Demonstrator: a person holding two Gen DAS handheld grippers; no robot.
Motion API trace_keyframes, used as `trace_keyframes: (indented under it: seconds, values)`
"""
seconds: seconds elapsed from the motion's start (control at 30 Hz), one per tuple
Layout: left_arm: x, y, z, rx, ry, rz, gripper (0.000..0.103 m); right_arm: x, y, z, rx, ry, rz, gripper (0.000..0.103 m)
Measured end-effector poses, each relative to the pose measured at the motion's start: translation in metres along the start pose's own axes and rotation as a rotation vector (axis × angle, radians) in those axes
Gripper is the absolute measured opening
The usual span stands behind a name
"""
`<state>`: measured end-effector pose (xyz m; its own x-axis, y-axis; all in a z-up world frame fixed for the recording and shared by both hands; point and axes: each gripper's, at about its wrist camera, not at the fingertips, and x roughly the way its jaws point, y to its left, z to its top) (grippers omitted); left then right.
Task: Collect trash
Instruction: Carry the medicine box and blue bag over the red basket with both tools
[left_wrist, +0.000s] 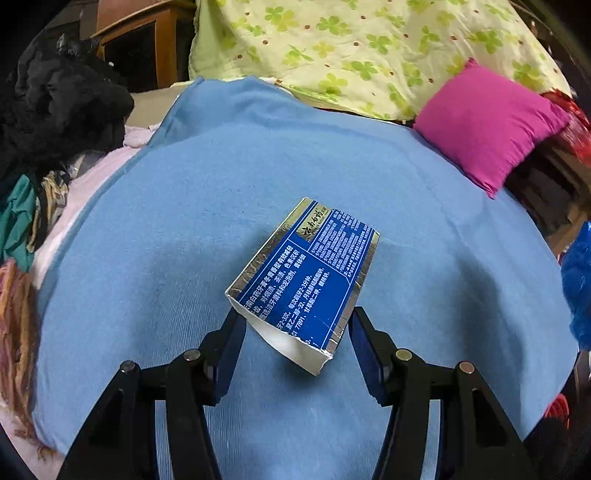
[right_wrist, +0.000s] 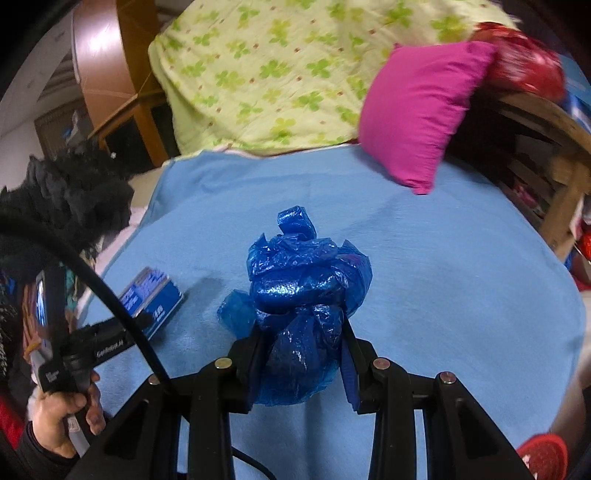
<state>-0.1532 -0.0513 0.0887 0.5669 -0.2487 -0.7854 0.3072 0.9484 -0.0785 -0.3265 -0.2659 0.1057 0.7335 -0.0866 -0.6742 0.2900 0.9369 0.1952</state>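
Left wrist view: the left gripper (left_wrist: 295, 325) points down at a bed covered by a blue blanket (left_wrist: 184, 229). Its jaws pinch the near, torn-open end of a blue and silver toothpaste box (left_wrist: 306, 273), one pad against each side edge. The box slants away from the camera, its far end raised above the blanket. Behind lie a pink pillow (left_wrist: 487, 125) and a green clover quilt (left_wrist: 351, 48); dark clothes (left_wrist: 55, 99) are piled at the left edge.

Right wrist view: the right gripper (right_wrist: 301, 332) has its jaws pressed tight on a crumpled blue plastic bag (right_wrist: 303, 291), which bulges up above the fingers and hangs below them, over the blanket (right_wrist: 443, 277). To the left, a hand (right_wrist: 62, 417) holds the left gripper (right_wrist: 146, 319), with the box (right_wrist: 155, 299) in it just above the blanket. The pillow (right_wrist: 417, 110) and quilt (right_wrist: 266, 74) sit at the far end.
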Motion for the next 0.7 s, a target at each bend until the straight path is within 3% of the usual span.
trace_keyframes:
  seconds: [0.37, 0.7]
  values:
    - [-0.058, -0.041, -0.009, 0.096, -0.065, -0.021, 0.059, -0.074, -0.069, -0.03, 0.151, -0.092, -0.035, 0.038]
    - [-0.078, -0.089, -0.012, 0.176, -0.085, -0.065, 0.059, -0.102, -0.125, -0.056, 0.261, -0.117, -0.084, 0.038]
